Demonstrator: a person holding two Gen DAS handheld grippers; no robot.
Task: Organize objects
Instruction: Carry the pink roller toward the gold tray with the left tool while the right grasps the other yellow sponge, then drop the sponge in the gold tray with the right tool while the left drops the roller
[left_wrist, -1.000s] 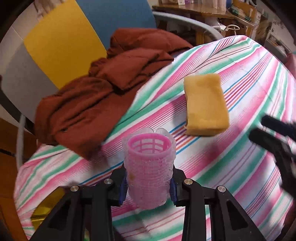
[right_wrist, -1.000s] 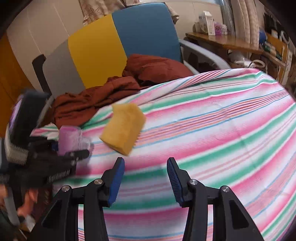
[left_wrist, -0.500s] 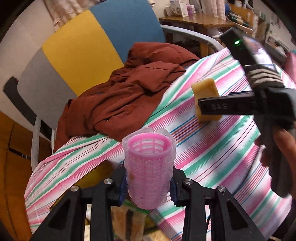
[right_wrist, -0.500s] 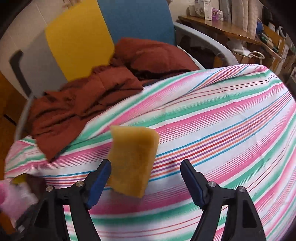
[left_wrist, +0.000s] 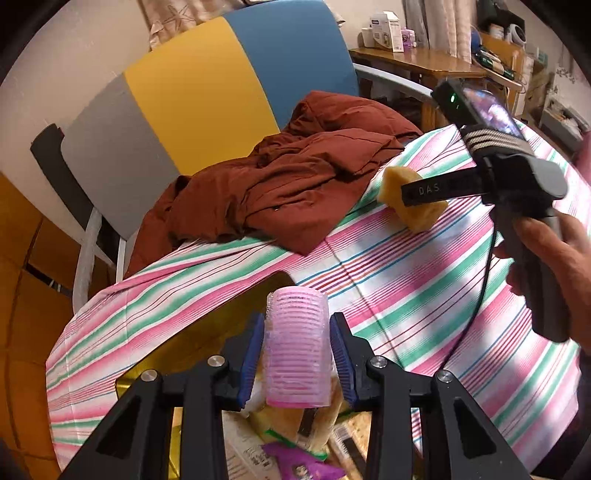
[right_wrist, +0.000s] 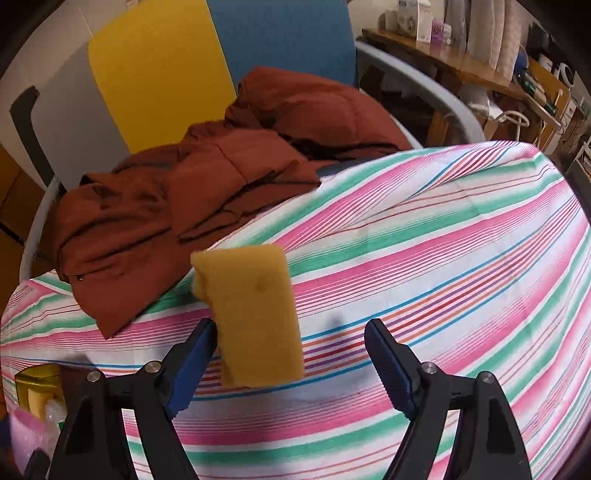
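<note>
A pink ribbed hair roller (left_wrist: 295, 314) hangs between the blue pads of my left gripper (left_wrist: 297, 354), which is shut on it just off the table's near-left edge, above an open yellow box (left_wrist: 192, 354) of packets. A yellow sponge (right_wrist: 255, 314) lies flat on the striped tablecloth (right_wrist: 443, 258). My right gripper (right_wrist: 290, 326) stands wide open over it, the left finger beside the sponge's edge, the right finger well apart from it. In the left wrist view the sponge (left_wrist: 410, 210) shows partly behind the right gripper's finger bar, which a hand (left_wrist: 561, 258) holds.
A rust-red garment (right_wrist: 184, 192) is heaped on the table's far-left part and over a chair (left_wrist: 207, 110) with a grey, yellow and blue back. A wooden desk (left_wrist: 424, 62) with cartons stands behind. The box corner (right_wrist: 33, 384) shows at the table's left edge.
My left gripper carried the roller back off the table to above the yellow box, and the roller now shows its side. My right gripper's jaws spread wide and came down around the sponge.
</note>
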